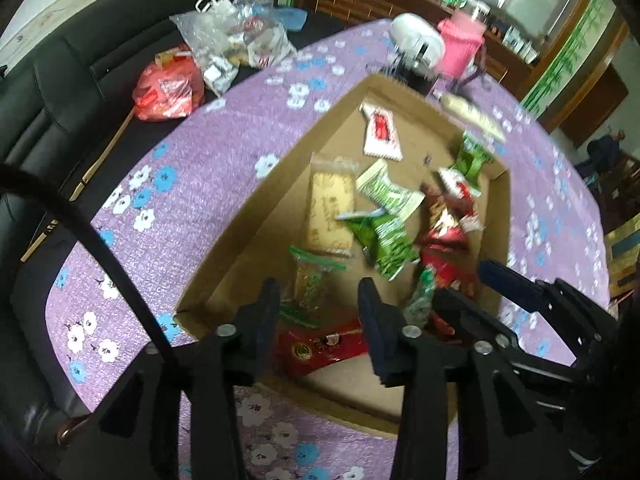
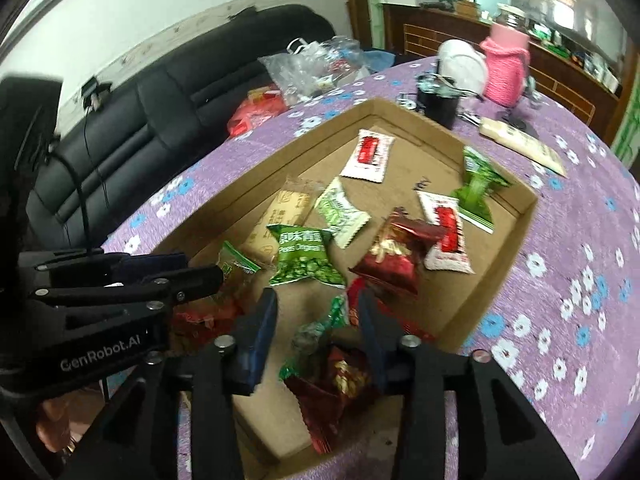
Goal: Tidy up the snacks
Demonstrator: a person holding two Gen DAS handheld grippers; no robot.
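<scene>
Snacks [image 2: 306, 264] heaped loose in the shallow cardboard box [image 2: 400, 110] on the purple flowered tablecloth [image 2: 580, 240]: green pea packs, red pouches, white sachets, biscuits. Left gripper [image 1: 318, 312] and right gripper [image 2: 316, 324] poised over the box's near end, fingers apart, gripping nothing. Gathering apparently done; sorting by kind apparently yet to begin.

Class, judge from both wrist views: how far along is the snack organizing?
Done: many packets lie loose in the cardboard box. In hand: nothing; the left gripper and right gripper are open over red packets. Left: snack bags wait on the sofa.
</scene>
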